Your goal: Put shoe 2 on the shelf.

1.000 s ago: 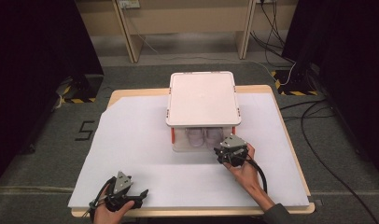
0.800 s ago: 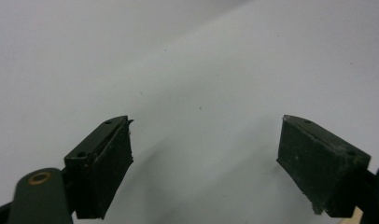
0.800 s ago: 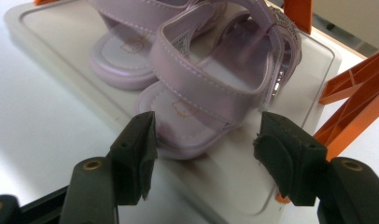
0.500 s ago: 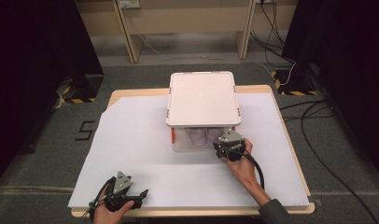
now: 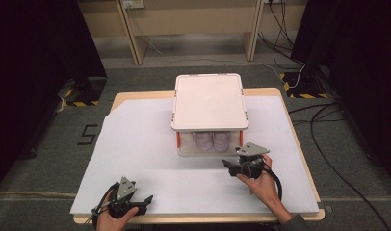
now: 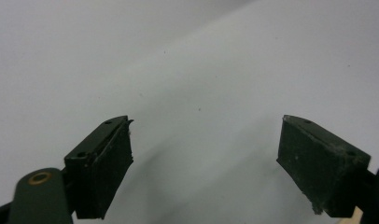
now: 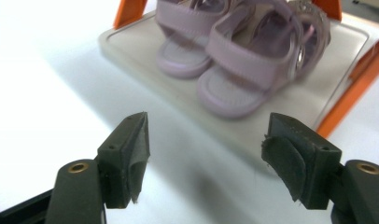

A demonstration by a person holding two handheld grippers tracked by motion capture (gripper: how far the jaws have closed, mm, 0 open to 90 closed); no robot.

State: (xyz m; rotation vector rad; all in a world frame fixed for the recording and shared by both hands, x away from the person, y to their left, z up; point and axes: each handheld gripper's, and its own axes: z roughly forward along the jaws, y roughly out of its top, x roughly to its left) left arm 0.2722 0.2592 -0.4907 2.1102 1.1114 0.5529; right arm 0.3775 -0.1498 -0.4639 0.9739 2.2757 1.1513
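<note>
Right tool [image 5: 233, 167] open, jaws just widened, nothing between them, just in front of the 2 lilac sandals [image 7: 234, 51] on the rack's bottom shelf [image 7: 145, 51]. Left tool [image 5: 136, 202] open, empty, near the desk [image 5: 136, 144] front edge. Sandals not grasped yet; pick still ahead.

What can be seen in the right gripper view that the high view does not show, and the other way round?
Right gripper view alone: the straps of the lilac toddler sandals, close up, and the open, empty jaws' black pads. High view alone: the rack's flat white rectangular top shelf and the left hand-held gripper, open on the white table cover. Both: sandals on the white lower shelf, orange posts, and the right hand-held gripper.
</note>
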